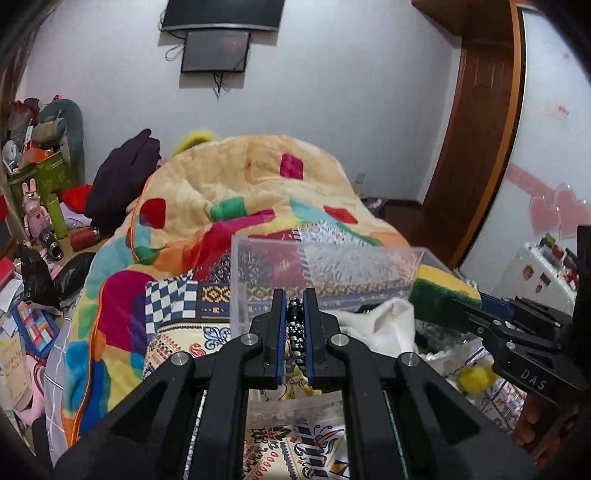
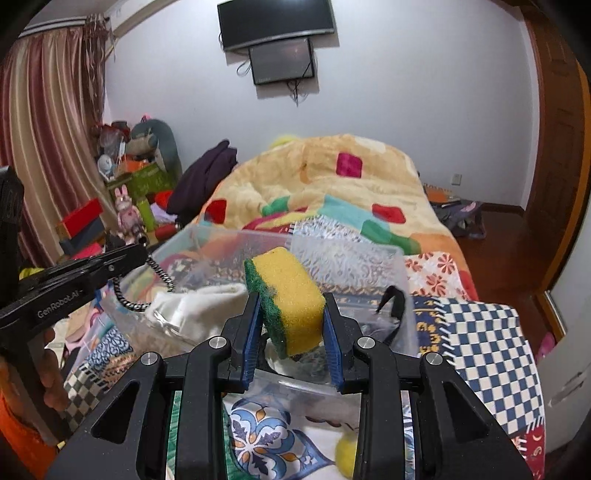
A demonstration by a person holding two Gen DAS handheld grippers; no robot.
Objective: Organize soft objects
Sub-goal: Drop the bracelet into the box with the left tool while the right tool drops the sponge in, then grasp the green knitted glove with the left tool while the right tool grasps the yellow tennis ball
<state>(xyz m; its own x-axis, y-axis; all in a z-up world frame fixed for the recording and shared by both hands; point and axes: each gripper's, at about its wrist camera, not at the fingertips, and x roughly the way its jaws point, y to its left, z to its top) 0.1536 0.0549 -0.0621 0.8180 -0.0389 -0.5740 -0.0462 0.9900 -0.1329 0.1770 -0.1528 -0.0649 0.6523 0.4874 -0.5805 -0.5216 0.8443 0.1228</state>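
My right claw [image 2: 291, 334] pinches the light, squashy sponge [image 2: 284, 295] by its sides, my left claw [image 1: 294, 314] is closed on a limp striped cord [image 1: 295, 328].

We see two matching black grippers: the left gripper [image 1: 294, 310] and right gripper [image 2: 291, 314] each have angular linkage arms, silver round screw heads and blue finger pads [image 2: 249, 343]. White lettering marks their sides. An orange sleeve [image 2: 22, 443] shows near left.

clear plastic bins [image 2: 354, 266]: one is seen
yellow-and-green sponges [image 2: 286, 295]: one is counted
black-and-white coiled cords [image 1: 296, 328]: one is counted
white cloths [image 2: 199, 306]: one is seen
yellow fuzzy balls [image 1: 476, 378]: one is counted
wall screens [image 2: 277, 22]: two are counted [image 2: 282, 61]
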